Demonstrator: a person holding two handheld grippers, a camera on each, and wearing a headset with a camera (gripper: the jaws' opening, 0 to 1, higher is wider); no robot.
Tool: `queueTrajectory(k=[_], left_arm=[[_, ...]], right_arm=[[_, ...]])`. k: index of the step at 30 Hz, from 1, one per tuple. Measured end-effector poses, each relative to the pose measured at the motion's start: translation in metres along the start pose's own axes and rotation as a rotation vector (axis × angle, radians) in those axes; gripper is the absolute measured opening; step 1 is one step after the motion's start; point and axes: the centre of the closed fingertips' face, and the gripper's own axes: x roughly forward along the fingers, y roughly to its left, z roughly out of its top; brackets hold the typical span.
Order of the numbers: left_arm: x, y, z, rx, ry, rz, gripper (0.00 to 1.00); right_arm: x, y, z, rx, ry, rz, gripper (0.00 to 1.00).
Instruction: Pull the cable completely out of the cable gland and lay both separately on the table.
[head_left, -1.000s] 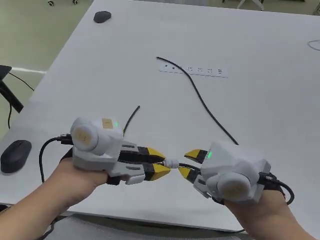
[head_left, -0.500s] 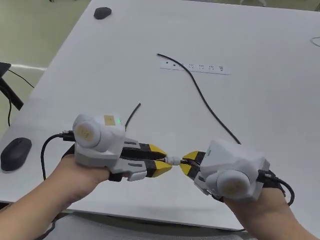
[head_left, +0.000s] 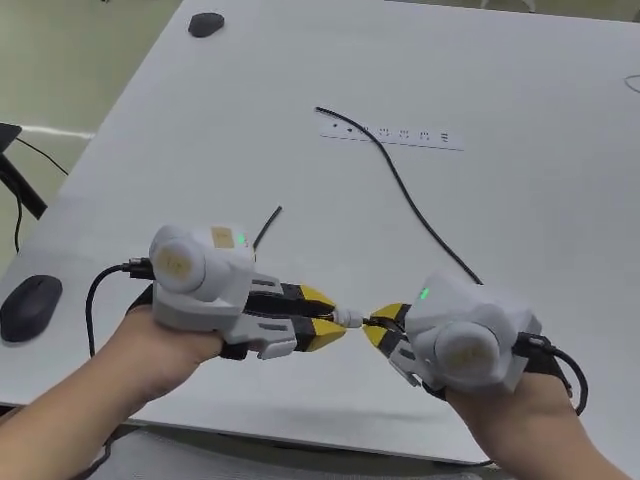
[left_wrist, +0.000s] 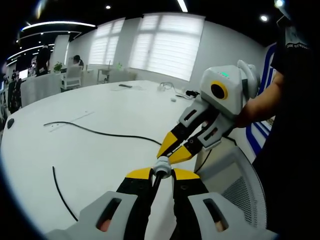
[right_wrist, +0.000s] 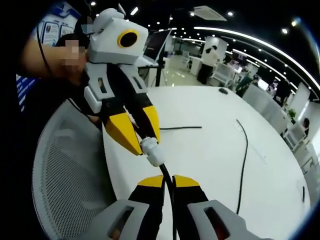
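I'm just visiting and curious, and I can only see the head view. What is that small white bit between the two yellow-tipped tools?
Observer: The left gripper view shows it close up. It is a white cable gland, pinched at the tips of the left gripper.
Operator: Is the other tool holding anything?
Observer: Yes. In the right gripper view a black cable comes out of the gland and runs between the shut jaws of the right gripper. It is not yet pulled free.
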Motion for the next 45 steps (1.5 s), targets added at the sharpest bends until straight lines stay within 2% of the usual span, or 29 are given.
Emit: queueTrajectory(k=[9,14,18,25,28,33,35,37,41,45], left_arm=[[-0.003,0.000,0.000,-0.009,-0.013,0.003,0.15],[-0.004,0.000,0.003,-0.015,-0.026,0.006,0.15],[-0.005,0.001,0.005,-0.017,-0.035,0.004,0.15],[-0.006,0.000,0.005,-0.021,-0.040,0.001,0.15],[-0.007,-0.001,0.004,-0.018,-0.036,0.001,0.15],[-0.007,-0.003,0.002,-0.020,-0.031,-0.002,0.15],[-0.007,-0.004,0.001,-0.018,-0.026,-0.006,0.15],[-0.006,-0.004,0.000,-0.018,-0.022,-0.007,0.15],[-0.006,-0.003,-0.002,-0.016,-0.016,-0.002,0.15],[-0.007,-0.002,0.000,-0.032,-0.027,-0.002,0.15]], right_arm=[[0.003,-0.007,-0.016,0.119,0.031,-0.006,0.00],[0.002,-0.016,-0.024,0.177,0.051,-0.031,0.00],[0.003,-0.023,-0.038,0.258,0.071,-0.044,0.00],[0.003,-0.030,-0.059,0.320,0.096,-0.060,0.00],[0.006,-0.030,-0.073,0.452,0.101,-0.053,0.00],[0.011,-0.031,-0.096,0.592,0.138,-0.058,0.00],[0.012,-0.032,-0.103,0.591,0.152,-0.060,0.00],[0.012,-0.031,-0.102,0.587,0.151,-0.060,0.01],[0.011,-0.029,-0.102,0.533,0.157,-0.064,0.01],[0.007,-0.030,-0.097,0.542,0.137,-0.059,0.02]])
